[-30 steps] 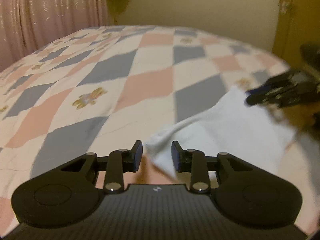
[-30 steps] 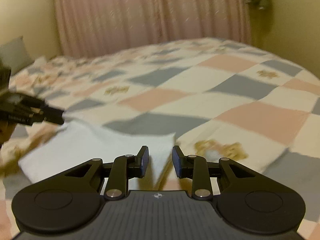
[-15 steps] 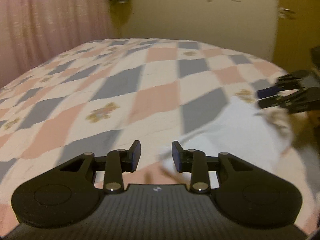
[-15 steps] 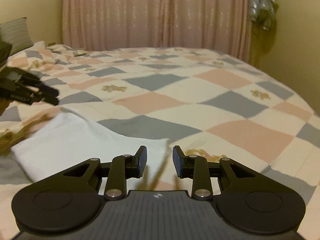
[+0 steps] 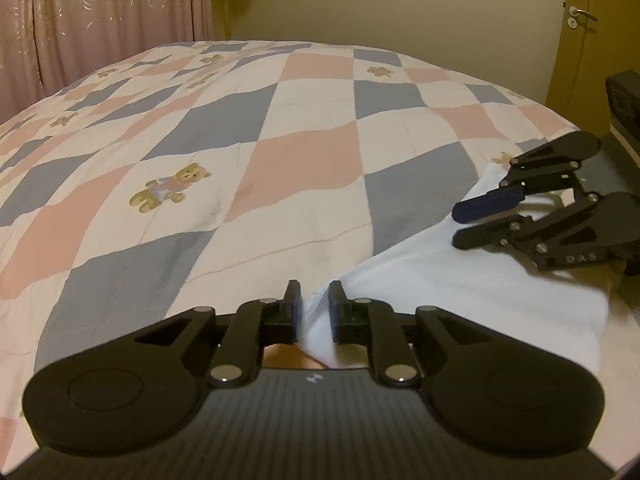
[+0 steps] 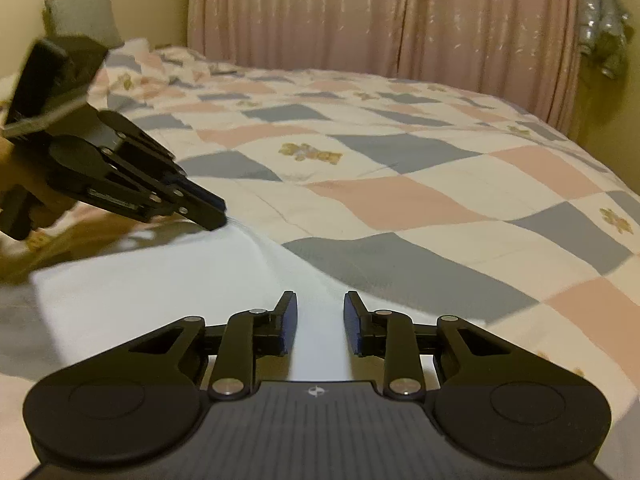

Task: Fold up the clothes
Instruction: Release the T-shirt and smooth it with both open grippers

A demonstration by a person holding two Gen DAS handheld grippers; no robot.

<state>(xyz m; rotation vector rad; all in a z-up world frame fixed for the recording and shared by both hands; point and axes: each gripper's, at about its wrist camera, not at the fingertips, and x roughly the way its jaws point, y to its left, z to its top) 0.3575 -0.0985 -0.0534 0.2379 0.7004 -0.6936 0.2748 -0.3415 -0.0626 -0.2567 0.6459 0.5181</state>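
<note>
My left gripper [image 5: 313, 307] is low at the bed's near edge, jaws narrowed onto the cloth [image 5: 472, 292]. A layered corner of it stands up between the pads, so I judge I'm pinching that corner, lightly; there's a sliver of gap on the right pad, so full clamp isn't certain. From the right wrist view the left gripper [image 6: 212, 216] has its tip down on the cloth's far-left corner, consistent with a hold.

My right gripper [image 6: 320, 320] is spread, nothing between the pads. It hovers just over the cloth [image 6: 180, 280], pointing along its right edge. In the left wrist view the right gripper [image 5: 460, 226] shows the same: jaws apart, above the cloth, not gripping.

Why like this, my read: left anchors one corner while right lines up for a matching corner or edge, so both ends can be carried together. Could equally be right just having let go.

The cloth is white, lies flat as a rough rectangle at the near edge of the bed [image 5: 304, 168], with more than one layer visible at the pinched corner. So it's at least partly folded; can't tell how many folds remain.
</note>
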